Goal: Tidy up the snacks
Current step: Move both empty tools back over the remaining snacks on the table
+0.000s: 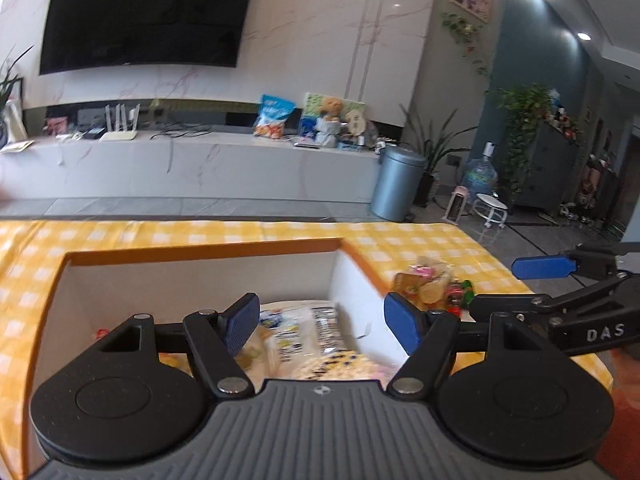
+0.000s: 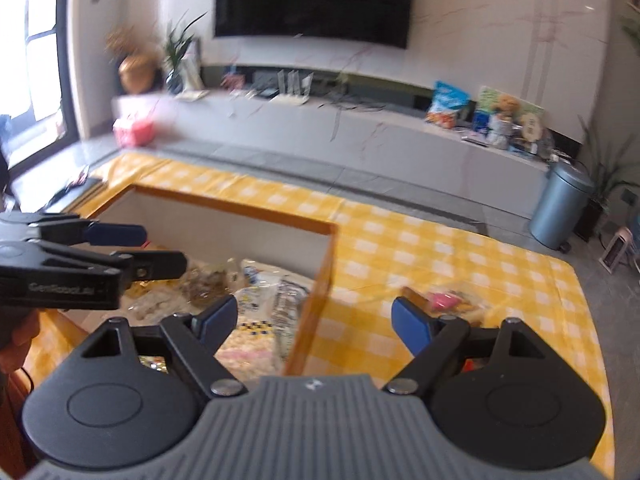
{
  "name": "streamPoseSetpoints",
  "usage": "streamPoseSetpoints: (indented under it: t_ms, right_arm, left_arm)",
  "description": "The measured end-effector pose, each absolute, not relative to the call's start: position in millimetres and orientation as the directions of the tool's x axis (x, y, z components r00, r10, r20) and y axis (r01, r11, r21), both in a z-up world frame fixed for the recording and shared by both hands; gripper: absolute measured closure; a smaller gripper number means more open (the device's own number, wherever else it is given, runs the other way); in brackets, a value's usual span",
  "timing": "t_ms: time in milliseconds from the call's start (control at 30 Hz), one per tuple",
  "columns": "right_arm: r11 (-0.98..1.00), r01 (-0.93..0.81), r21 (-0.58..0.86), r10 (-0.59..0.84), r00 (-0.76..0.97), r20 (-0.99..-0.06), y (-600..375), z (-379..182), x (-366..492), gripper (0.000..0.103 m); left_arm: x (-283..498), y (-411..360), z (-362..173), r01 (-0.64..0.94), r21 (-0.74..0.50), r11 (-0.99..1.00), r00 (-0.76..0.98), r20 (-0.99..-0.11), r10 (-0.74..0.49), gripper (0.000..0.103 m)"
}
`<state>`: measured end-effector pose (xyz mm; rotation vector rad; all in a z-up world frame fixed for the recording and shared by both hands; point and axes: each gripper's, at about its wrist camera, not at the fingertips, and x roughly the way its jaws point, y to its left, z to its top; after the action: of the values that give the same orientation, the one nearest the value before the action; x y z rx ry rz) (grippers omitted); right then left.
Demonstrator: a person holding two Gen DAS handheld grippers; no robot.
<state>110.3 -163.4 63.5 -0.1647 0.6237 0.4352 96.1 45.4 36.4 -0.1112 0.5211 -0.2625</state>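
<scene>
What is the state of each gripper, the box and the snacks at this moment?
left gripper: open, empty, over the box.
right gripper: open, empty.
box: open on top, partly filled with snack packets.
loose snacks: lying on the yellow checked cloth, outside the box.

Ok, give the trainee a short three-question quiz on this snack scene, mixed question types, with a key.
1. True or false: the left gripper is clamped on a packet.
2. Multiple choice: where do the loose snack packets still outside the box lie? A) on the floor B) on the yellow checked tablecloth, right of the box C) on the TV shelf
3. Fill in: the orange-rimmed box holds several ______.

Key
1. False: its jaws stand open over the box, holding nothing.
2. B
3. Snack packets; the right gripper is also open and empty.
</scene>
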Motion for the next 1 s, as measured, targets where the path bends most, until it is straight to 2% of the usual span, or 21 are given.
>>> streamPoseSetpoints:
  t_ms: [233,367,700,933,1000]
  right_arm:
    - [0.959,-0.277,0.060,0.267,0.811,-0.521,-228,46,93,0.021]
    - [0.978,-0.195,0.070,0.203,0.831,-0.518,-256,27,90,0.021]
    - [0.984,-0.039,0.175,0.135,0.806,-0.576,-308,-19,100,0.021]
    - [0.984,0.003,0.179,0.106,0.793,-0.600,-321,-26,117,0.021]
    - [0.981,0.019,0.192,0.105,0.785,-0.611,-325,-28,126,0.021]
  left_arm:
    - [93,1,39,0.279,-0.158,0.947,0.823,-0.469,-0.321,0.019]
    - [92,-27,34,0.330,-0.139,0.934,0.807,-0.472,-0.356,0.019]
    - [114,-88,14,0.418,-0.075,0.905,0.727,-0.570,-0.383,0.019]
    - [138,-115,14,0.487,0.054,0.872,0.710,-0.605,-0.360,0.019]
    - [150,-121,15,0.498,0.082,0.863,0.706,-0.617,-0.349,0.015]
